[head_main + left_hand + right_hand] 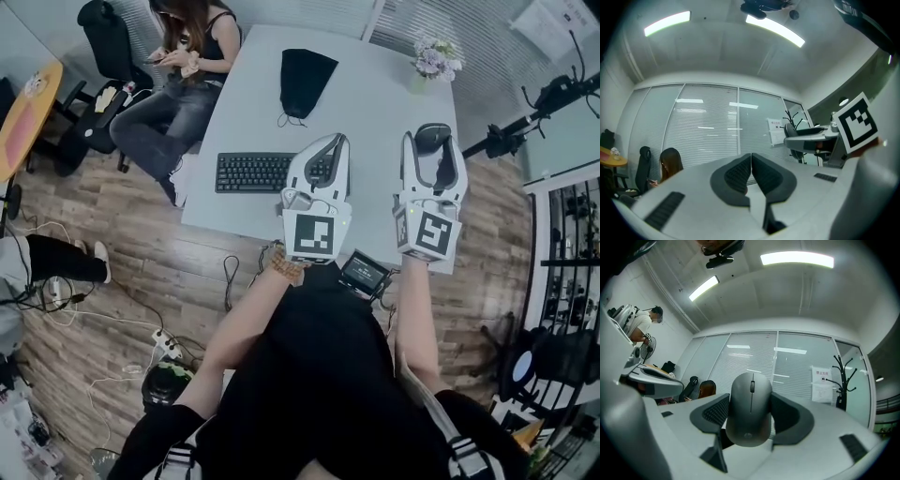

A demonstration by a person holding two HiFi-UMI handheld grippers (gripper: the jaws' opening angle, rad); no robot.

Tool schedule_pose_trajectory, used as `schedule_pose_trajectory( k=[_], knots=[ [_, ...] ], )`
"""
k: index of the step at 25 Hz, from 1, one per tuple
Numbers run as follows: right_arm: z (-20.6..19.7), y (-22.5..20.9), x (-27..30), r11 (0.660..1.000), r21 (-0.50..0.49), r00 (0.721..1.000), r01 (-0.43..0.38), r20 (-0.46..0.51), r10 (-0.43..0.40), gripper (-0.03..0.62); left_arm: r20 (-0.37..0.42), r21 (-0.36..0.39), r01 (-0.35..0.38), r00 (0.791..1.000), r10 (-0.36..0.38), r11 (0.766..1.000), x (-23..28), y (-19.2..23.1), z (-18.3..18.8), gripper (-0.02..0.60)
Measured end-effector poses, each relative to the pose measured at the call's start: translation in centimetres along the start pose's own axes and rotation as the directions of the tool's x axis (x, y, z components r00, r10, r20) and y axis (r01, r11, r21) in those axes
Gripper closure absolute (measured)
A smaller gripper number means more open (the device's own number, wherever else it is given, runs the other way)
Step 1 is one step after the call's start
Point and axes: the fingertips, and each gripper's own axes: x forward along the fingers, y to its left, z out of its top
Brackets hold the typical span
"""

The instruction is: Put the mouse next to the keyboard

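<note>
Forearms [246, 323]: bare, low in the head view; each carries one gripper above the bench [375, 89].
Right gripper [433, 150]: jaws wide apart, clamped on both flanks of the mouse [750, 408]; wheel faces up.
Mouse: lifted off the bench, at 3 o'clock from the keyboard [251, 172], well apart from it.
Left gripper [330, 142]: jaws together, nothing between them; it hangs over the keyboard's right end.
Handling: probably light, with a hard, smooth shell. The curved flanks may slip, so the pads belong at the waist, away from buttons and wheel. Set it down gently.
Pouch [305, 80]: black, at 12 o'clock from the keyboard.
</note>
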Motion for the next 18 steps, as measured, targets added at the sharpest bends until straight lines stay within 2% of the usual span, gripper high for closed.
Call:
schedule_pose_trajectory(
  k=[18],
  knots=[
    [-3.3, -0.2, 2.2, 1.0, 0.026, 0.998, -0.002, -0.058, 0.003, 0.318, -0.03, 0.017, -0.012, 0.999, 0.012, 1.0, 1.9, 0.6, -2.2, 0.569]
  ],
)
